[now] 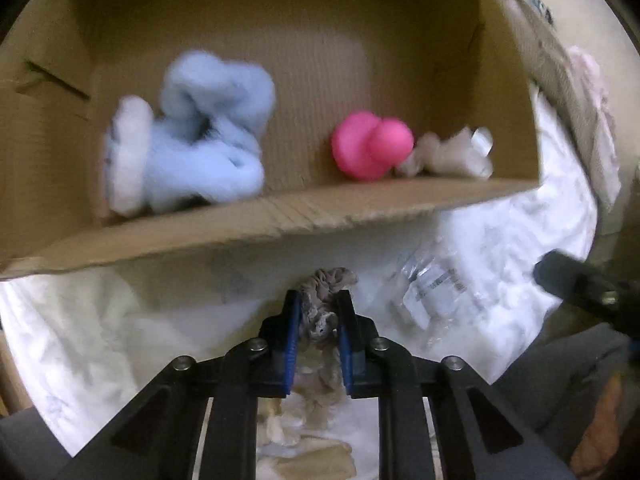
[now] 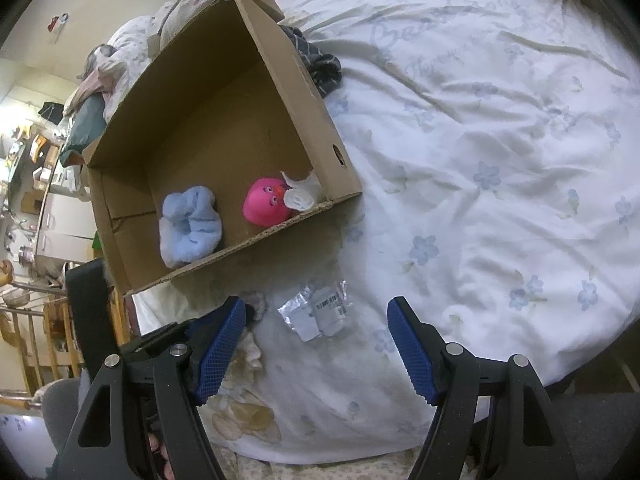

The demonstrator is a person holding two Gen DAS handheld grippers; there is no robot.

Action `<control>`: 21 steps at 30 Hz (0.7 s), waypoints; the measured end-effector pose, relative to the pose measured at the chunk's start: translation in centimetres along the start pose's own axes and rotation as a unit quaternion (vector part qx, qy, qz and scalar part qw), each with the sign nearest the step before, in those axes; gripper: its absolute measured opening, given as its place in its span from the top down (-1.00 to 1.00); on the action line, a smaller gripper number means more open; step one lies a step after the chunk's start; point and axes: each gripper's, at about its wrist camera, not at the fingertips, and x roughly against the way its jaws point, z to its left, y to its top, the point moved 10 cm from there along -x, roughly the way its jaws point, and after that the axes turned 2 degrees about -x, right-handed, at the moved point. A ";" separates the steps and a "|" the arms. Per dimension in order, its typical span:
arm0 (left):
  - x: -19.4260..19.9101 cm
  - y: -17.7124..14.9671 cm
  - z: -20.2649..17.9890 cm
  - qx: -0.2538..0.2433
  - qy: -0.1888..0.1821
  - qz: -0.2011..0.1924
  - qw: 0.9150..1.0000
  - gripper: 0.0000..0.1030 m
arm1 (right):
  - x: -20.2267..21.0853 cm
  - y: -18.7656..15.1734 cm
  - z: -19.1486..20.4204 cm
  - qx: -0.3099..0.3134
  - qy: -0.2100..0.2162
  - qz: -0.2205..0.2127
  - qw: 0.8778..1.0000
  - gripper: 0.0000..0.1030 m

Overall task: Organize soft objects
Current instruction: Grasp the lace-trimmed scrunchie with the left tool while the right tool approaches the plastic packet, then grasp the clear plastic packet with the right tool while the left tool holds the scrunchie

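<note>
My left gripper is shut on a grey-beige scrunchie, held just in front of the near wall of an open cardboard box. Inside the box lie a light blue fuzzy sock bundle, a pink plush toy and a whitish cloth bundle. The right wrist view shows the same box, the blue socks, the pink toy and the white cloth. My right gripper is open and empty above the bedsheet.
A clear plastic packet with a label lies on the floral white bedsheet in front of the box; it also shows in the left wrist view. Dark striped clothing lies behind the box. Furniture and a railing stand left of the bed.
</note>
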 end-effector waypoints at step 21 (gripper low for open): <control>11.8 -3.7 7.5 0.071 0.047 -0.088 0.993 0.70 | -2.9 -0.8 0.4 0.020 -0.037 0.039 0.998 -0.51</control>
